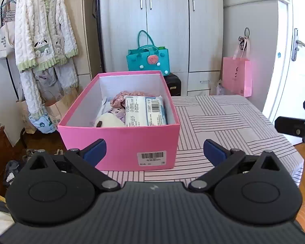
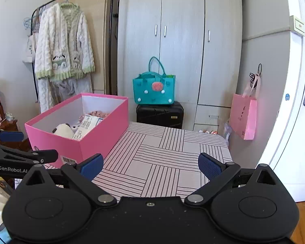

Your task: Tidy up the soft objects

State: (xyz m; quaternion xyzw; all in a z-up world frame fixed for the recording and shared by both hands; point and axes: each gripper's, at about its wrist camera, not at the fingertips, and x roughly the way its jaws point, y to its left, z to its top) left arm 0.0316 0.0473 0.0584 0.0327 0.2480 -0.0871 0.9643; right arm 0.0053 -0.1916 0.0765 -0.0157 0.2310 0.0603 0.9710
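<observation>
A pink box [image 1: 120, 140] [image 2: 79, 146] stands on the left part of the striped table [image 1: 223, 122] [image 2: 164, 158]. Inside it lie a white plush toy [image 1: 109, 121] [image 2: 64, 130], a white tissue pack [image 1: 144, 111] [image 2: 87, 125] and pink floral fabric [image 1: 122, 97] [image 2: 96, 113]. My left gripper [image 1: 155, 152] is open just in front of the box's near wall, nothing between its fingers. My right gripper [image 2: 150, 165] is open above the bare table, to the right of the box, and holds nothing. The left gripper's finger [image 2: 10, 136] shows at the left edge of the right wrist view.
Behind the table stand a black suitcase [image 2: 159, 114] with a teal tote [image 1: 148, 60] [image 2: 153, 91] on it, and a grey wardrobe [image 1: 162, 20]. A pink bag [image 1: 236, 78] [image 2: 243, 116] hangs at right. A clothes rack with white pyjamas [image 1: 42, 30] [image 2: 63, 46] stands at left.
</observation>
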